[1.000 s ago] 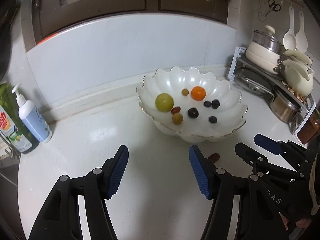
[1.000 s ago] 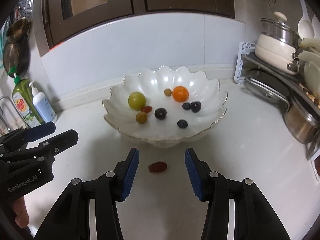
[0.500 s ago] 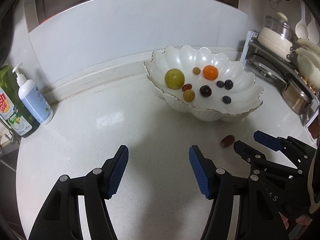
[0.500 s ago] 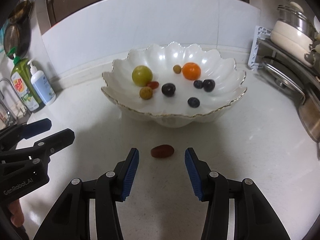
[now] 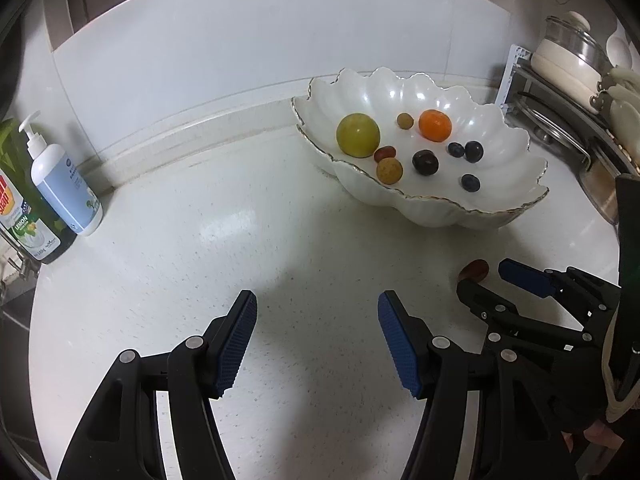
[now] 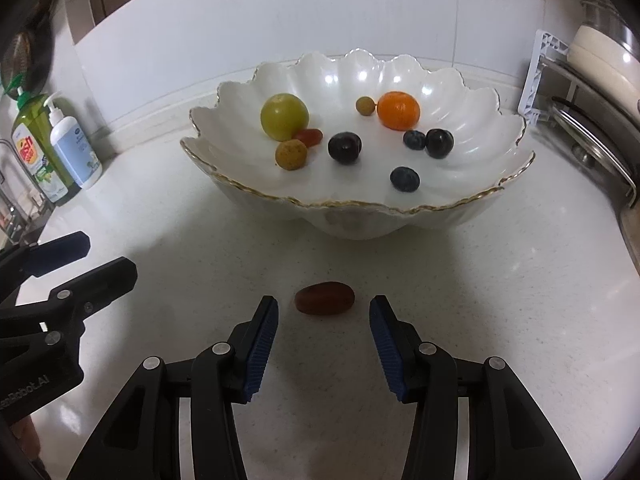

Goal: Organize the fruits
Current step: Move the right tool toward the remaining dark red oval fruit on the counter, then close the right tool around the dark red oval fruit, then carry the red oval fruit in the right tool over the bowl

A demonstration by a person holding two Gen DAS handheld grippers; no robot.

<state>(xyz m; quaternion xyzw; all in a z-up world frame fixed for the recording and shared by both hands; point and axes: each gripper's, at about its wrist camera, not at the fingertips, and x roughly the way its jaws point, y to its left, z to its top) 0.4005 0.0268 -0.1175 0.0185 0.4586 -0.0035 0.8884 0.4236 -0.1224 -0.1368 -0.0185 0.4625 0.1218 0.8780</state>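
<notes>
Glossy red grape tomato (image 6: pixel 325 298) lies just ahead of my spread right tool (image 6: pixel 323 313); closing off-centre could roll it across the bench (image 6: pixel 460 300). Left tool (image 5: pixel 317 310) is released, empty.

Both wrist views look forward and down over the surface (image 5: pixel 180 240). Right view sits closer to the bowl (image 6: pixel 400 216); left view stands farther left. Both share bowl and soap bottles (image 5: pixel 64 184).
</notes>
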